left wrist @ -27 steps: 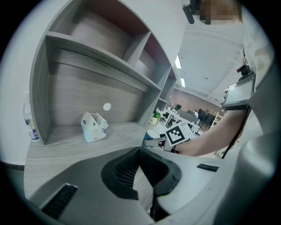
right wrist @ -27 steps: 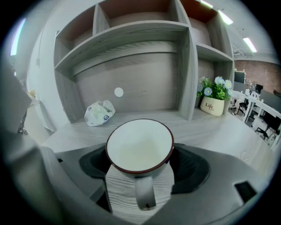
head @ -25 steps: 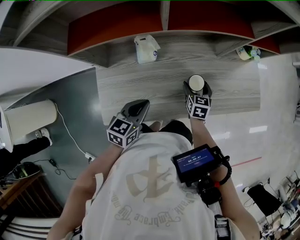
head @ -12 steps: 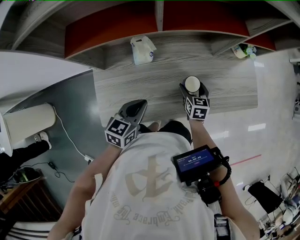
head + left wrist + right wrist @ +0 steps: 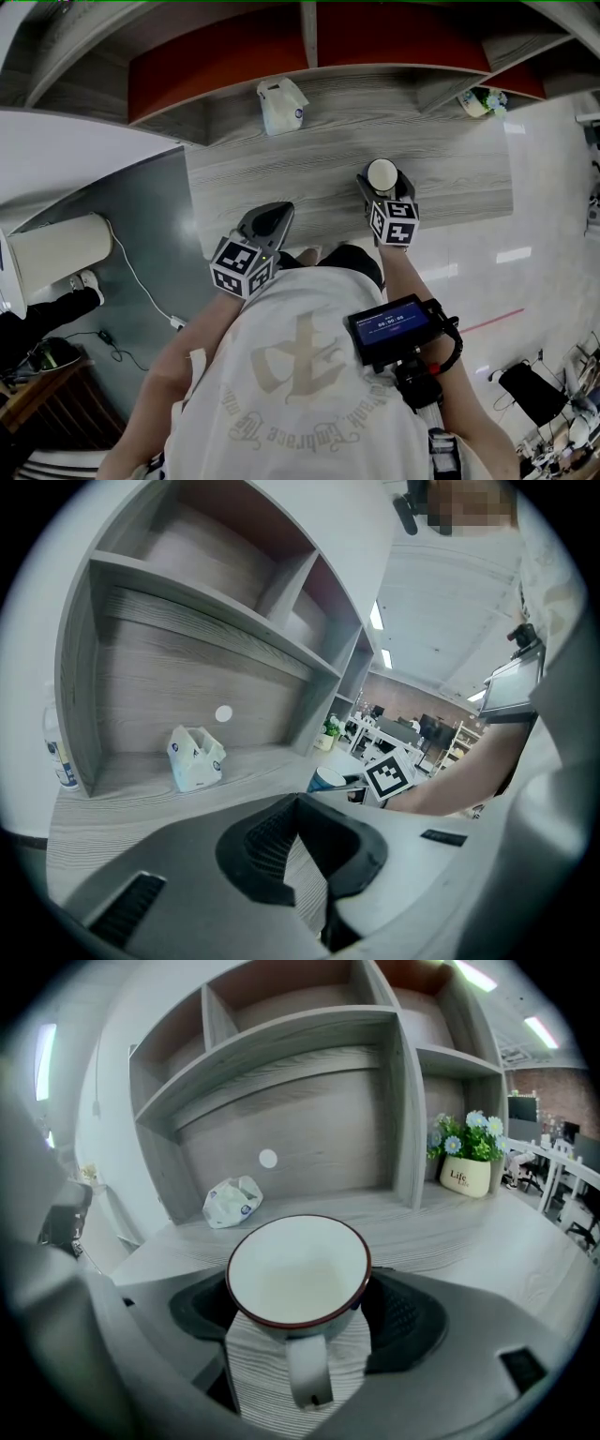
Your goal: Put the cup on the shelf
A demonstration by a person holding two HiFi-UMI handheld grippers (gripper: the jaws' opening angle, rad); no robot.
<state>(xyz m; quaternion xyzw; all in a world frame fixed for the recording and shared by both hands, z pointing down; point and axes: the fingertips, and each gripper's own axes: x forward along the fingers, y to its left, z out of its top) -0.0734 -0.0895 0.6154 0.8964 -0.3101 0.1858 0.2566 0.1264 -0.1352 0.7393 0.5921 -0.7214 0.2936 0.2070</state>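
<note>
- Head view: grey wood-grain surface [image 5: 281, 178], with a shelf [image 5: 272, 1054] unit rising along its far edge.
- Crumpled white bag [image 5: 195, 757]: on the surface well beyond the left gripper's fingers, near the shelf's back panel; ahead-left of the right gripper's fingers.
- Flower pot [image 5: 466, 1174]: ahead-right of the right gripper's fingers, past an upright divider [image 5: 405, 1119].
- Bottle [image 5: 58, 752]: far left of the left gripper's fingers, by the shelf's side wall.
- Left gripper [image 5: 305, 855]: fingers slightly apart, only bare surface between them.
- Right gripper [image 5: 305, 1312]: fingers clamped on the sides of the cup [image 5: 298, 1274].
- Cup: upright over the surface, short of the shelf. White inside, dark red rim, blue outside, handle towards the camera.
</note>
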